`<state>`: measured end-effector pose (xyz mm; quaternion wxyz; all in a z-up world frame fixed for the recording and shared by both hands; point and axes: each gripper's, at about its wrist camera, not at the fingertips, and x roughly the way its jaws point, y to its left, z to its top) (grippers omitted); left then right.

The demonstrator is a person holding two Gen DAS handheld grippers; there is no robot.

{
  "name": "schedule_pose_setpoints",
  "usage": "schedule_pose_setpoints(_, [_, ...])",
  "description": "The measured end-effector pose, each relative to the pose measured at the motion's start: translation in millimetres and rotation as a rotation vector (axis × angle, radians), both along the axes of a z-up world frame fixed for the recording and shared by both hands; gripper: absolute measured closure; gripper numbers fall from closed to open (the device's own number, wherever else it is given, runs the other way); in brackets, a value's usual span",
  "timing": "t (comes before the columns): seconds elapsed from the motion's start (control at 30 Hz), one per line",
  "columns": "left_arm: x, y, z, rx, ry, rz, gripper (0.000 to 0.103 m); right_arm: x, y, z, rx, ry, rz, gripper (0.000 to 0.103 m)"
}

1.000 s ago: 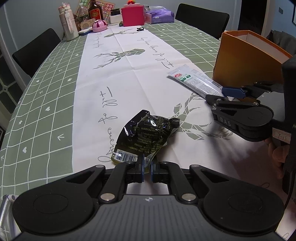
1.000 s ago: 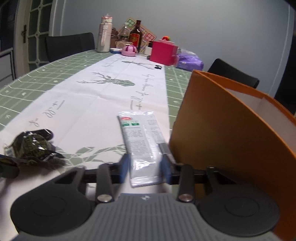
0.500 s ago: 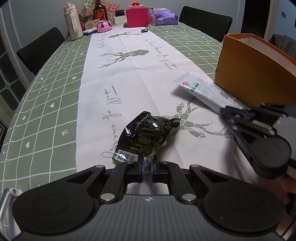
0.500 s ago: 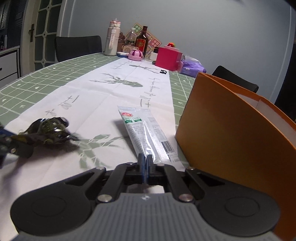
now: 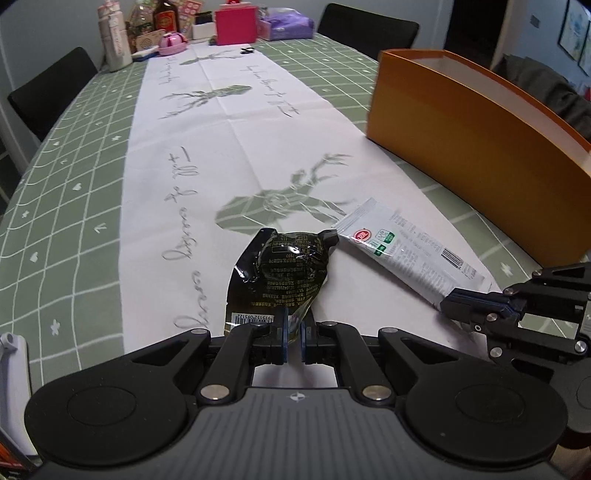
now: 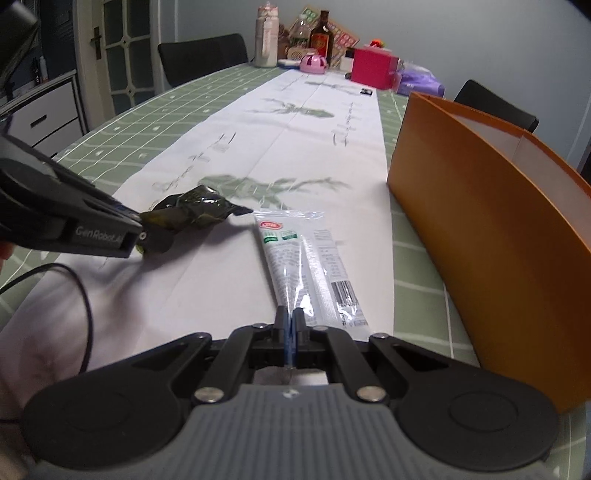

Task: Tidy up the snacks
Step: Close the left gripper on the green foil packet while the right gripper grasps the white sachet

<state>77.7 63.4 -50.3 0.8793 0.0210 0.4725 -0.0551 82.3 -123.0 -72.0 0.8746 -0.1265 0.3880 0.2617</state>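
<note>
The left gripper point(image 5: 293, 330) is pinching the near edge of a dark green snack pouch point(image 5: 284, 275), its blue pads closed tight on the foil just beside the barcode. The pouch is stretching away from the jaws over the white runner point(image 5: 221, 122) of the table, and I cannot tell if its far end is resting on the cloth or hanging just above it.

The right gripper point(image 6: 290, 332) is holding the near end of a long white snack packet point(image 6: 306, 266). Its jaws have just been closing, and now they are pressing together on the thin seam of the wrapper. The packet is lying flat along the runner, pointing away from the gripper, with its red and green label at the far end. That far end is nearly touching the tip of the dark pouch.

An orange box point(image 6: 491, 221) is standing open on the green checked tablecloth point(image 5: 74, 184), just to the right of the white packet. At the far end of the table, bottles, a pink box point(image 5: 236, 20) and a purple bag are standing together.
</note>
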Motion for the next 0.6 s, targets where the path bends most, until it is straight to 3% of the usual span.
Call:
schedule_pose_setpoints(0.1, [-7, -5, 1, 0.015, 0.003, -0.024, 0.082, -2, -7, 4, 0.025, 0.062, 0.012, 0.102])
schedule_pose_setpoints(0.17, [-11, -5, 5, 0.012, -0.005, -0.031, 0.065, -2, -11, 9, 0.054, 0.084, 0.013, 0.096])
schedule_pose_setpoints(0.2, [-13, -4, 8, 0.003, -0.017, -0.030, 0.048, -3, -12, 12, 0.057, 0.086, 0.023, 0.091])
schedule_pose_setpoints(0.23, [-15, -3, 12, -0.004, -0.028, -0.032, 0.034, -3, -12, 14, 0.058, 0.082, 0.032, 0.077])
schedule_pose_setpoints(0.27, [-15, -2, 17, -0.012, -0.045, -0.038, 0.030, -3, -12, 16, 0.059, 0.078, 0.040, 0.063])
schedule_pose_setpoints(0.37, [-10, -1, 27, 0.002, -0.073, -0.054, 0.017, 3, -11, 20, 0.062, 0.067, 0.048, 0.044])
schedule_pose_setpoints(0.4, [-6, -2, 29, 0.020, -0.072, -0.066, 0.014, 7, -10, 21, 0.062, 0.067, 0.047, 0.041])
schedule_pose_setpoints(0.6, [22, -9, 24, 0.110, -0.027, -0.158, 0.014, 31, -6, 19, 0.056, 0.098, 0.045, 0.025])
